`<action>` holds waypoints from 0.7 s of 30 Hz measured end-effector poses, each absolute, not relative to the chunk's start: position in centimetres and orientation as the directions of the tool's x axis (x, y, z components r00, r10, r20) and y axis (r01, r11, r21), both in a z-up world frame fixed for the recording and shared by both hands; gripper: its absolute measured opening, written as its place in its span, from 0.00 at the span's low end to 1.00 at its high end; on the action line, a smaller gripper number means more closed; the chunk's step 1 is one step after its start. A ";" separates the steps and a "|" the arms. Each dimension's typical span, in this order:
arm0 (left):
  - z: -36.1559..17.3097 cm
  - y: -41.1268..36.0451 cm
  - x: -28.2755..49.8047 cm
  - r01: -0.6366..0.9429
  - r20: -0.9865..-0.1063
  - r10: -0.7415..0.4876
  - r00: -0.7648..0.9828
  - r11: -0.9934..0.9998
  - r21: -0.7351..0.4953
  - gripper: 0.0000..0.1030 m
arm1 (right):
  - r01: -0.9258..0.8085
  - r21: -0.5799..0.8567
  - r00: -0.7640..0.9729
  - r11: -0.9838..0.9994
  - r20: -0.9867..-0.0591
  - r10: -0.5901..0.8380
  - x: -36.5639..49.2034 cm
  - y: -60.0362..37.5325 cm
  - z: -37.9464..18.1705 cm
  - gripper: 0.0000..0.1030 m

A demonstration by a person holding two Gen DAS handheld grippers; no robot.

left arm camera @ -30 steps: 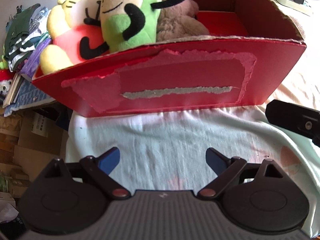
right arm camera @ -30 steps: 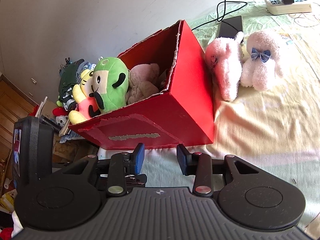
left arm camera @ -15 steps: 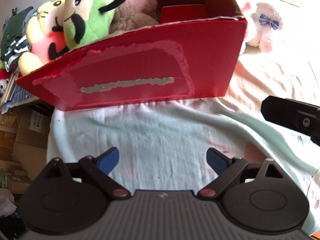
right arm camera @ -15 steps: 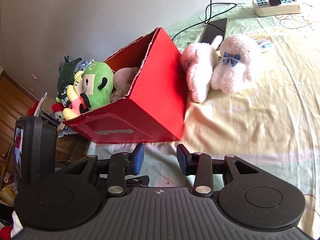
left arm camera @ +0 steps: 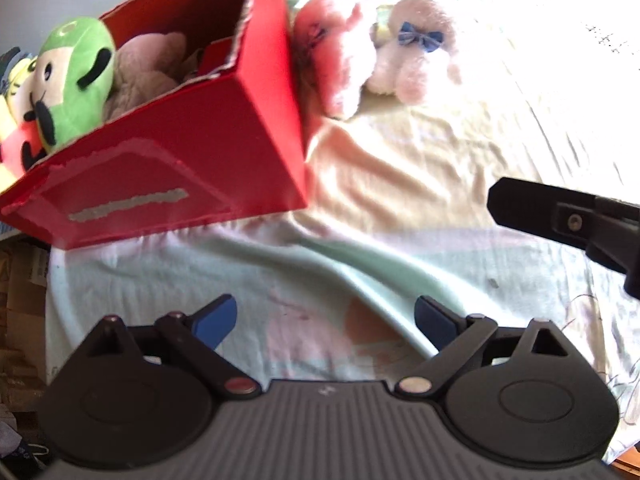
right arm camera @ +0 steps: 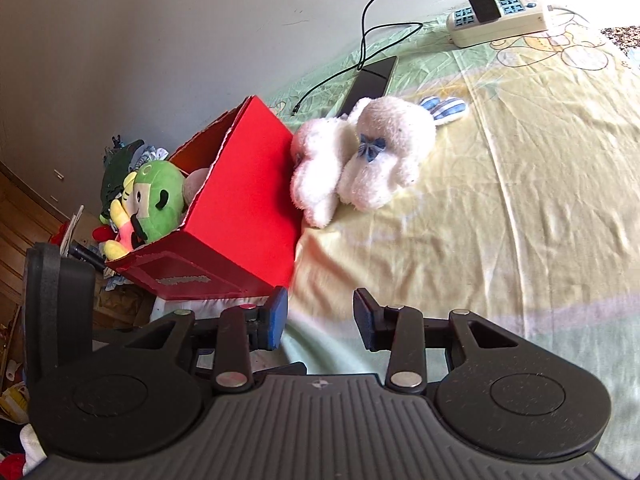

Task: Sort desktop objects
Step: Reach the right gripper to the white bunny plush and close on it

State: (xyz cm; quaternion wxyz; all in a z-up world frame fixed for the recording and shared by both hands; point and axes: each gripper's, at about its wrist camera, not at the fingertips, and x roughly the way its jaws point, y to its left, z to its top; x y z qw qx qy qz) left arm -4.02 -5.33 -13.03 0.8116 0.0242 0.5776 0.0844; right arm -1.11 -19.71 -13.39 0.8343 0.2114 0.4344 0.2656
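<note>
- Plush toys are partly sorted, seen from the left wrist: the red box (left arm camera: 192,148) at the left of the frame already holds a green plush (left arm camera: 72,80), a yellow plush (left arm camera: 16,92) at the far left edge and a brownish plush (left arm camera: 148,68) behind them
- Two pink plush toys (left arm camera: 376,52) lie on the bedsheet (left arm camera: 420,184) at upper centre, just beside the box's right wall, so my judgement is that these are what is left to put away
- Left gripper (left arm camera: 324,320) sits low at bottom centre over bare sheet, near the box's front wall, its jaws spread wide and holding nothing; a black part of the other tool pokes in at the right edge
- Right wrist view shows the same split: box (right arm camera: 240,208) at centre left with the green plush (right arm camera: 156,200) peeking out, the two pink plush toys (right arm camera: 360,160) leaning together against the box's outer wall at centre
- Phone (right arm camera: 372,80) and power strip (right arm camera: 500,20) lie farther back at upper right; whether they belong to the sorting I cannot tell
- Right gripper (right arm camera: 320,316) hovers at bottom centre, aimed toward the toys but well short of them, jaws moderately apart and empty
</note>
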 end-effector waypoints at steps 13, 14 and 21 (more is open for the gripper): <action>-11.6 -10.5 -1.7 0.021 -0.843 0.050 0.536 0.997 0.073 0.92 | -0.183 0.613 0.485 0.769 -0.624 0.613 3.4 -25.0 -15.5 0.39; -11.6 -10.4 -1.3 0.030 -0.835 0.040 0.548 0.997 0.067 0.92 | -0.173 0.621 0.486 0.765 -0.621 0.615 3.9 -25.2 -15.7 0.39; -12.8 -9.6 2.4 0.045 -0.813 -0.027 0.581 0.999 0.000 0.92 | -0.142 0.631 0.488 0.762 -0.625 0.609 7.7 -25.4 -16.7 0.39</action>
